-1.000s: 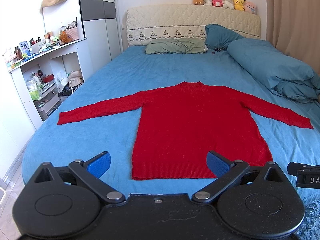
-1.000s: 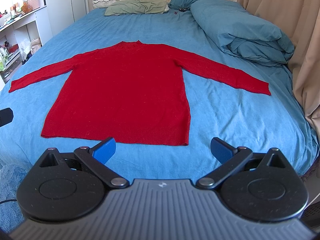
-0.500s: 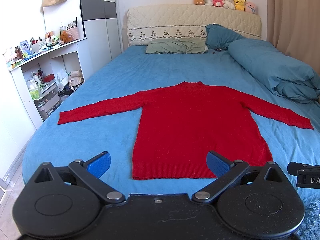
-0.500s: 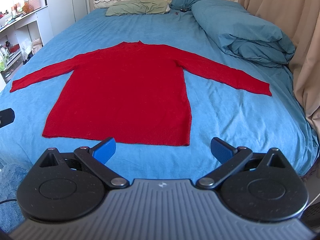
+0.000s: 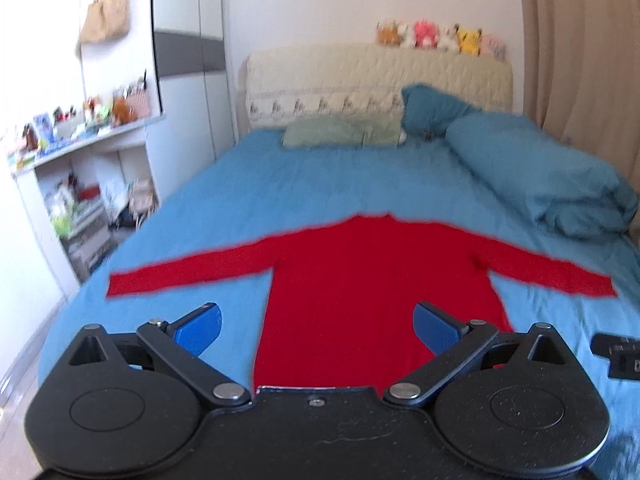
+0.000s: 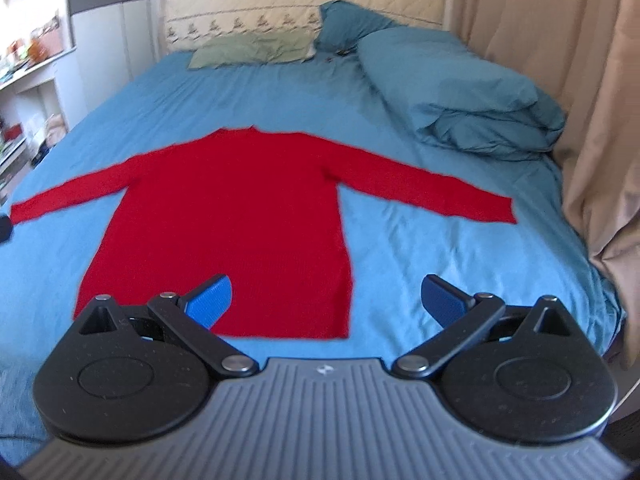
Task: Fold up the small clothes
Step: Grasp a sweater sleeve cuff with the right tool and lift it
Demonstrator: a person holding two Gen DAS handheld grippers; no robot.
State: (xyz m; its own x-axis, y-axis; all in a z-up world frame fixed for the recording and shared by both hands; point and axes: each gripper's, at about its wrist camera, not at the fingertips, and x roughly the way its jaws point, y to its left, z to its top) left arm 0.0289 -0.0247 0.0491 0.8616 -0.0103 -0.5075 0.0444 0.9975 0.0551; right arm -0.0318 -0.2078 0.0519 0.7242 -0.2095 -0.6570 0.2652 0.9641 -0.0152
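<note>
Surface: wide bed under a blue fitted sheet (image 6: pixel 420 248), rolled teal duvet (image 6: pixel 460 92) pushed to the right side, likely to free folding room.
Garment: red long-sleeved knit sweater (image 6: pixel 224 216) spread flat, both sleeves out, hem nearest the claws.
Left gripper (image 5: pixel 316 326): jaws spread, empty, above the hem; hem contact unclear through blur.
Right gripper (image 6: pixel 326 298): jaws spread, empty, over the hem's right corner.

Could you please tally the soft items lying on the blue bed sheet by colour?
Red: 1, a flat-spread red knit sweater
Sage green: 1, a flat green pillow
Teal: 2, a teal pillow and a folded teal duvet
Total: 4
</note>
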